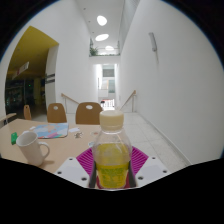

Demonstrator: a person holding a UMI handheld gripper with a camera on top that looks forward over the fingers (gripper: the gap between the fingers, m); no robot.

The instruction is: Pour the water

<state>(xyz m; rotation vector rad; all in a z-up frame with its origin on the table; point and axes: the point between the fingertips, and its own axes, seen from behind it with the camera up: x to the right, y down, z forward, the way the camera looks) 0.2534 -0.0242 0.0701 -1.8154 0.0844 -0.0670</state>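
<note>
A bright white corridor with round ceiling lights point(102, 20) runs back to a stairway; a yellow wall point(32, 45) stands at the left. Two wooden chairs point(88, 112) sit behind a pale wooden table point(62, 145). On the table, left of the bottle, lie a white mug point(31, 149), its handle toward the bottle, and beyond it some papers point(47, 130). The clear plastic bottle point(111, 152) stands upright, long axis vertical, pale cap on top, holding yellowish liquid. It sits between the fingers of the gripper point(111, 172), whose magenta pads point(86, 160) press its sides, closed around it. The bottle's base is hidden below the fingers, so whether it rests on the table is unclear.
</note>
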